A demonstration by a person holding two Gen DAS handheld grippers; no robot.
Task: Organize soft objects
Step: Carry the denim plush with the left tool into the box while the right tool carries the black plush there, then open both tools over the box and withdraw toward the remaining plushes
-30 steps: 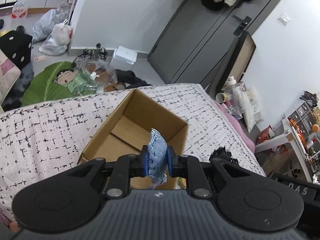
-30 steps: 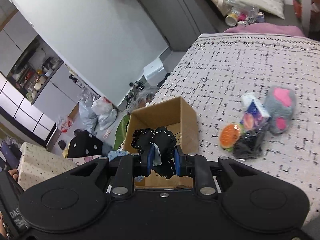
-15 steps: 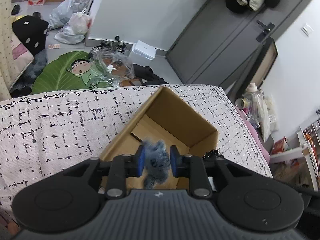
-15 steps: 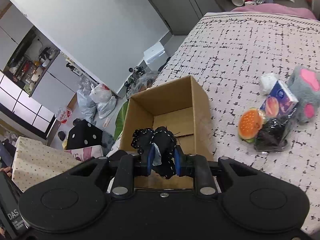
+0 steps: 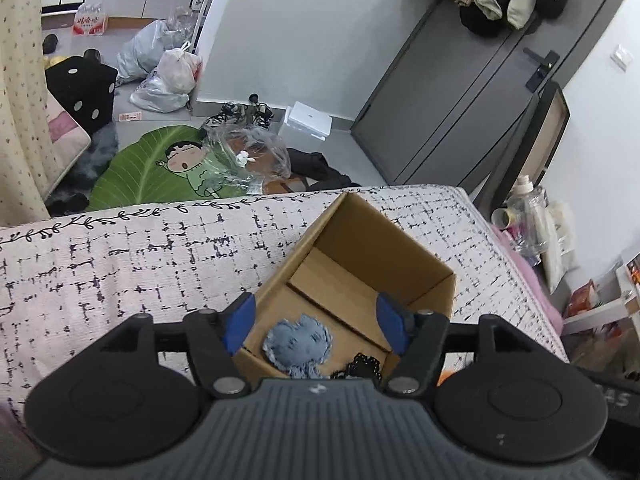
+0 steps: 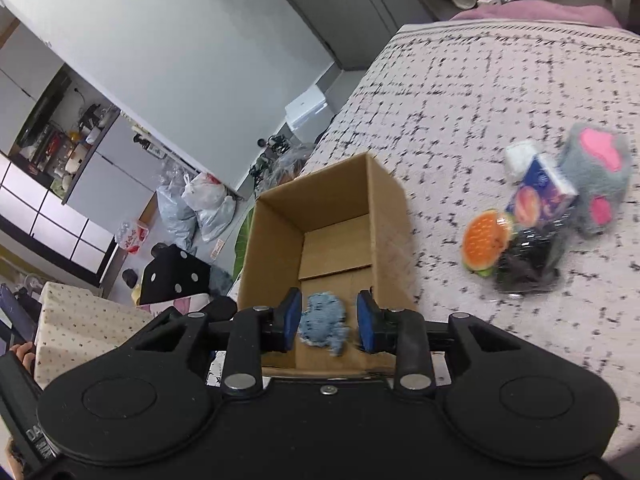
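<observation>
An open cardboard box (image 5: pixel 416 258) stands on the patterned bed; it also shows in the right wrist view (image 6: pixel 276 220). A frayed blue denim piece (image 5: pixel 298 344) lies on the box floor, also visible in the right wrist view (image 6: pixel 322 322). A black lacy item (image 5: pixel 362 366) lies beside it in the box. My left gripper (image 5: pixel 316 322) is open and empty above the box. My right gripper (image 6: pixel 329 322) is open and empty over the box's near edge.
On the bed (image 6: pixel 460 92) right of the box lie an orange burger toy (image 6: pixel 486 240), a black bagged item (image 6: pixel 524 264), a blue packet (image 6: pixel 540 192) and a grey-and-pink plush paw (image 6: pixel 596 176). The floor beyond holds bags and a green leaf mat (image 5: pixel 132 164).
Both grippers have opened. The left one let go of the blue denim piece and the right one let go of the black lacy item; both now lie in the box.
</observation>
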